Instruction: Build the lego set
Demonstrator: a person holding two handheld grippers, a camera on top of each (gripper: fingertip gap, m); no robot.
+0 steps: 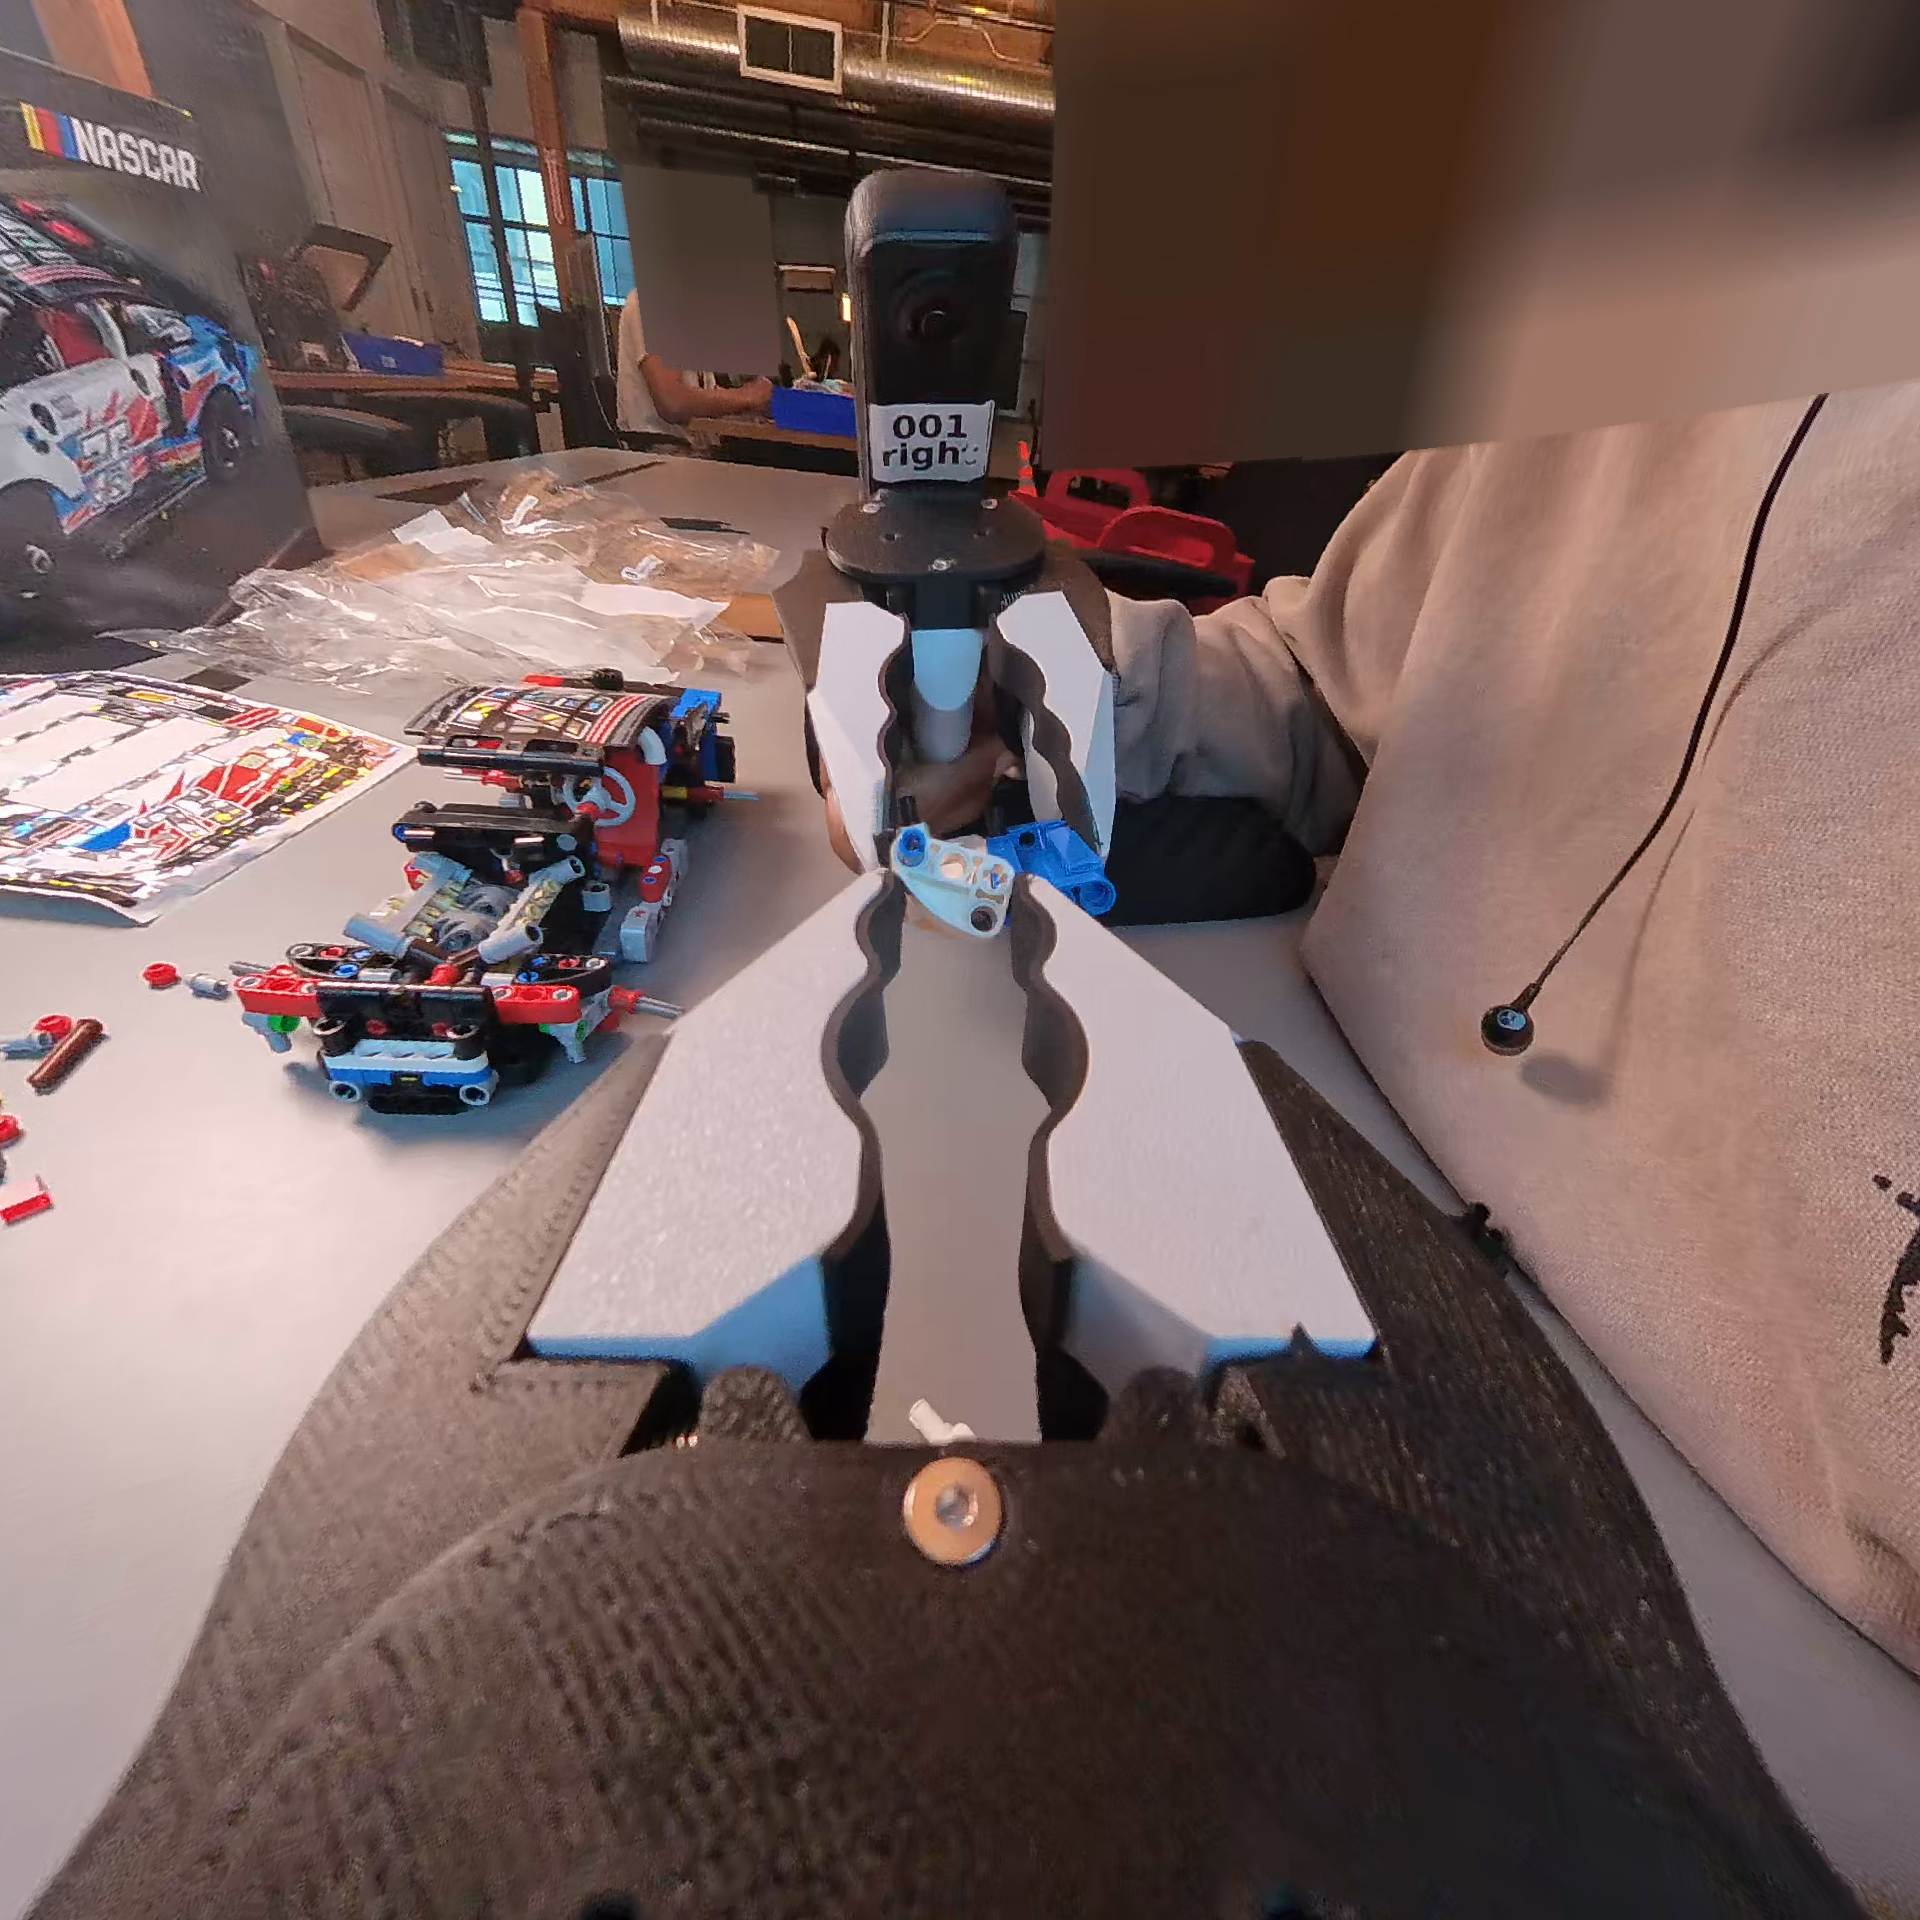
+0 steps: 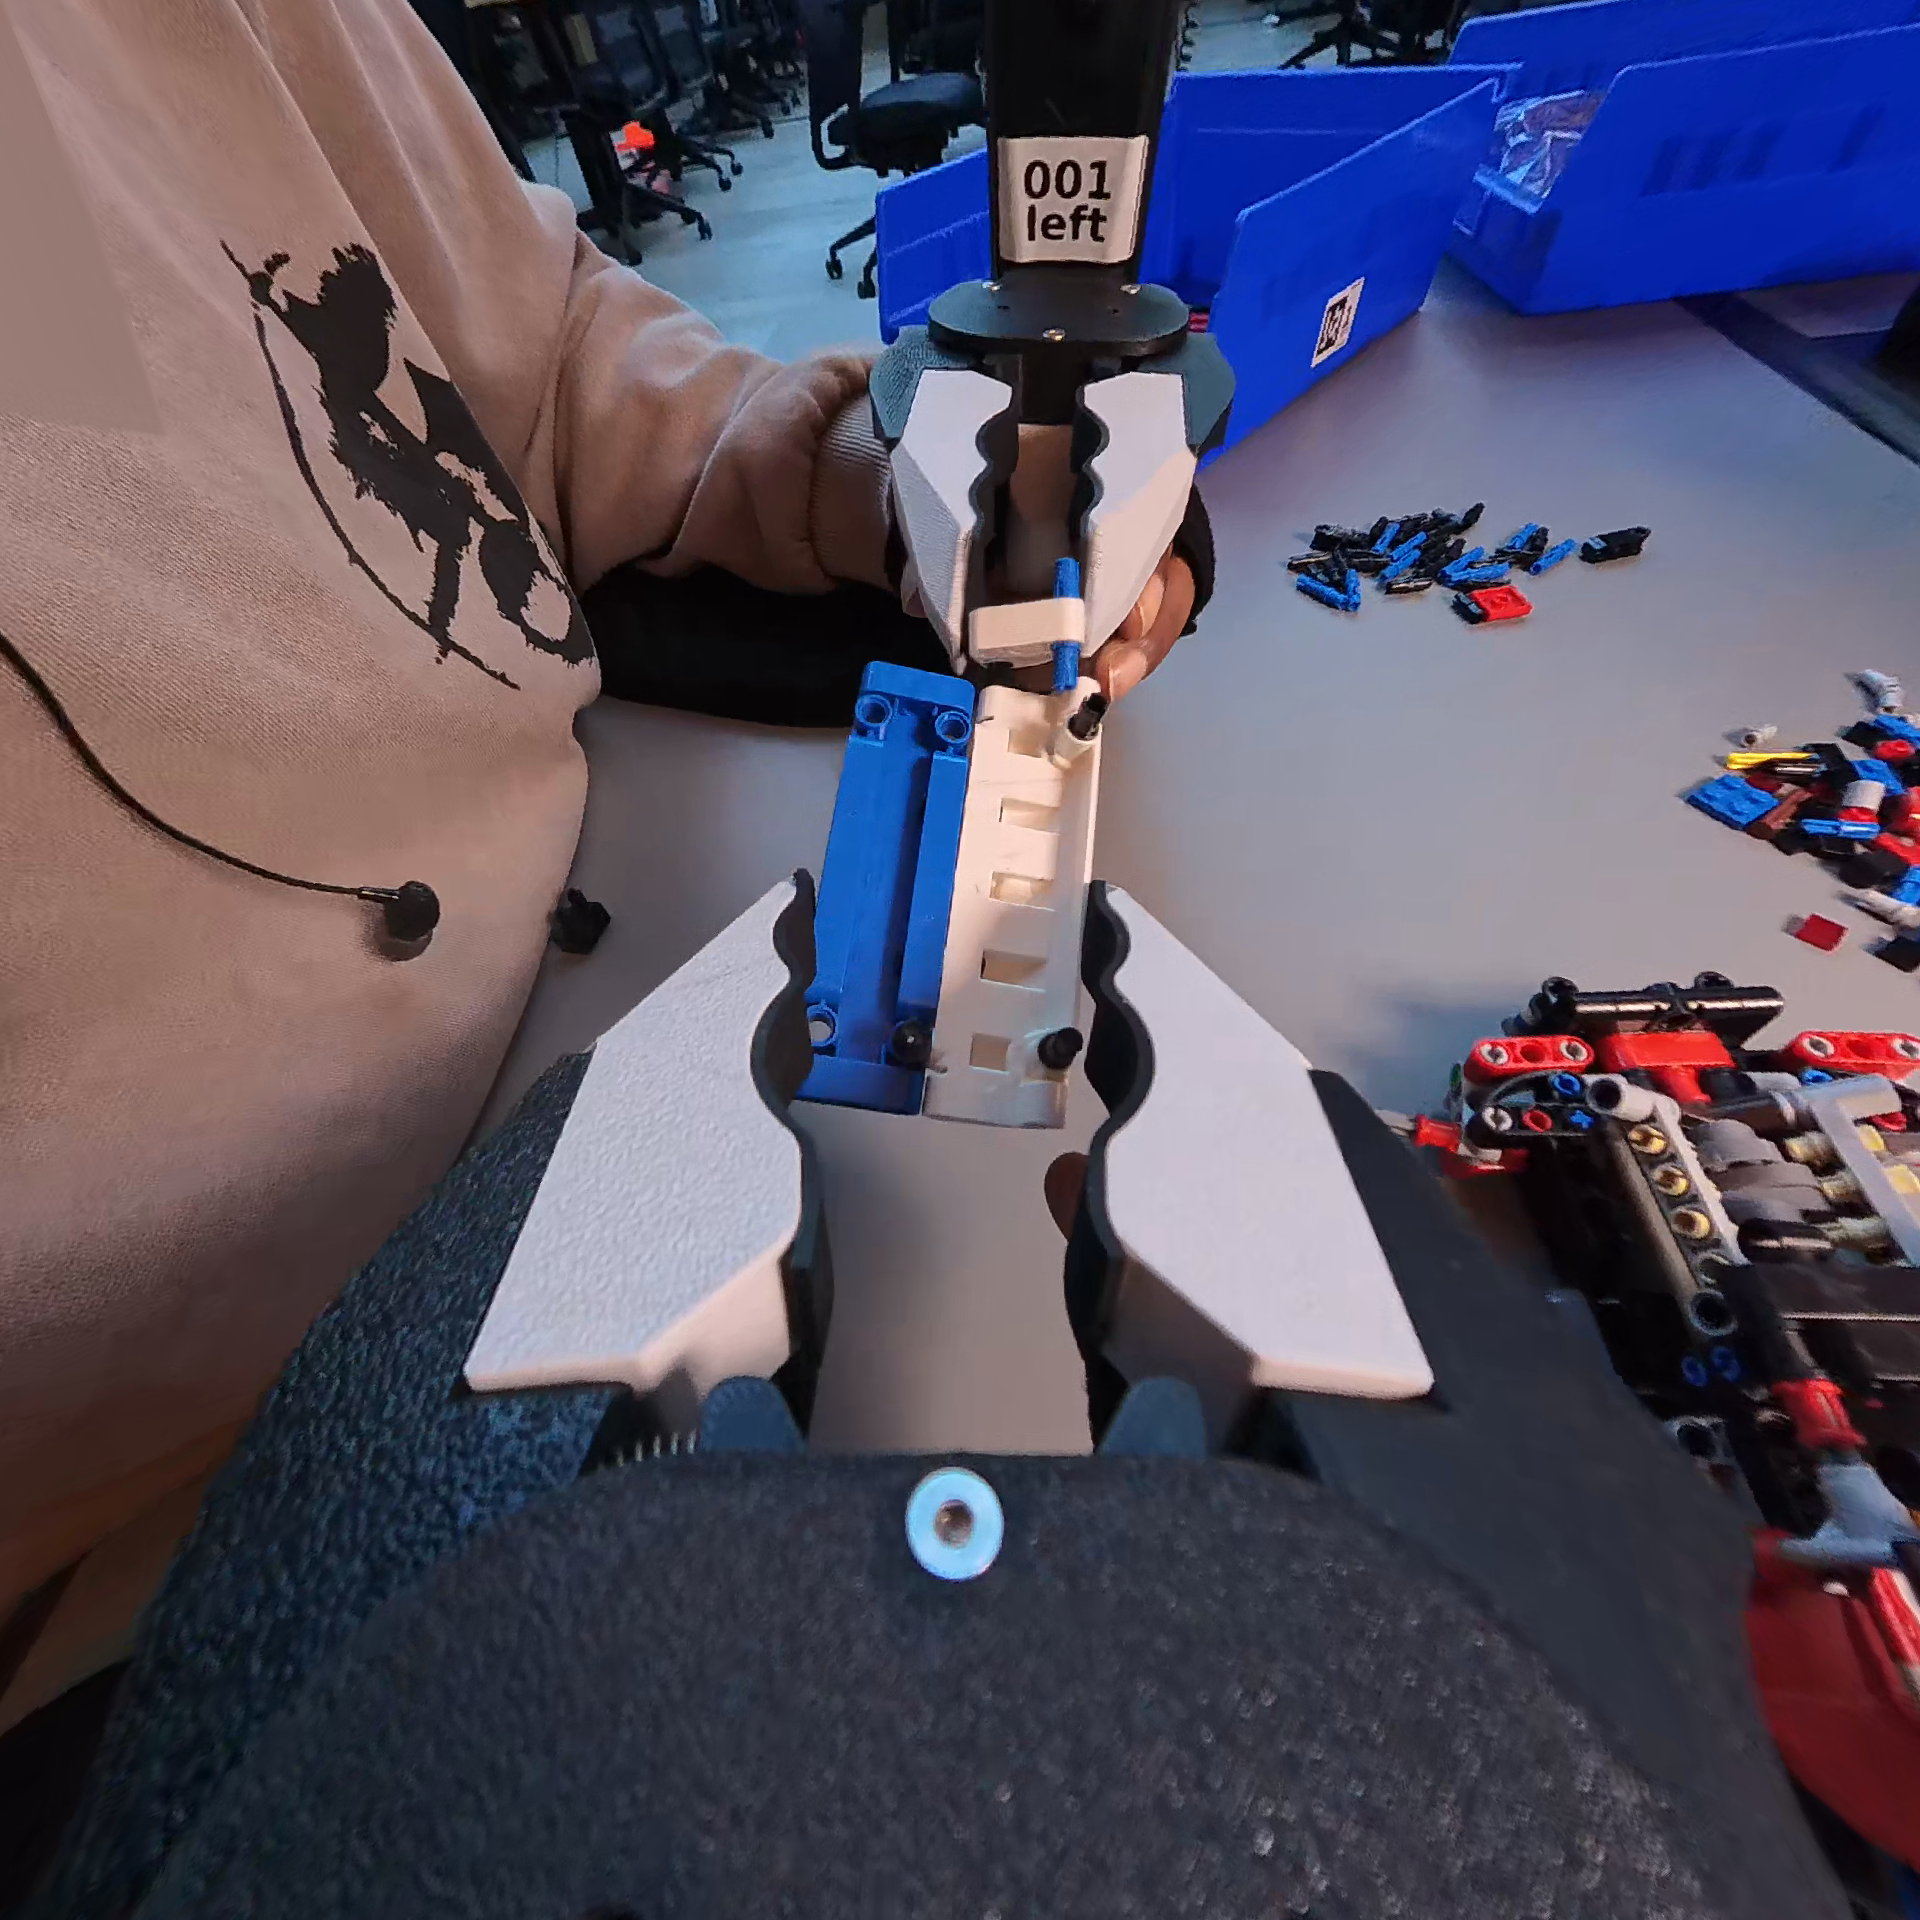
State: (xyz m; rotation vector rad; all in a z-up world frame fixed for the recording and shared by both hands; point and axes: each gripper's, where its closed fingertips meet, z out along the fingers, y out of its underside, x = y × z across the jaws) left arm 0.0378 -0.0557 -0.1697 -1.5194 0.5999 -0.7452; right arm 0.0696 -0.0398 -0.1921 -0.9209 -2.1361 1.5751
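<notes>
- Panels first: the blue-and-white panel assembly [image 2: 945,925] sits between the fingers of the right hand-held gripper [image 2: 940,914], which pinches it across its width near the close end, blue half toward the person's sweatshirt [image 2: 260,623], white half toward the open table [image 2: 1403,831].
- Left hand-held gripper [image 2: 1023,634], pointing back at it, is closed on a small white connector with a blue pin [image 2: 1039,629], held right at the far end of the assembly; from here I can't tell whether the two pieces are touching yet.
- Seen from the left wrist view, the left hand-held gripper's [image 1: 951,883] tips meet around that white connector [image 1: 961,878], with the right hand-held gripper [image 1: 956,821] just behind it.
- Handling, as I judge it: light, stiff plastic, smooth enough to slip or twist if squeezed on a slanted face. The flat long edges of the panels look like the soundest hold, away from the black pins.
- The seam between blue and white could pop apart under a sideways push, so pressure probably wants to run along the pin's axis.
- The half-built car chassis [image 1: 488,894] stands well apart on the table, with loose pieces [image 2: 1829,800] and a sticker sheet [image 1: 156,790] nearby.
</notes>
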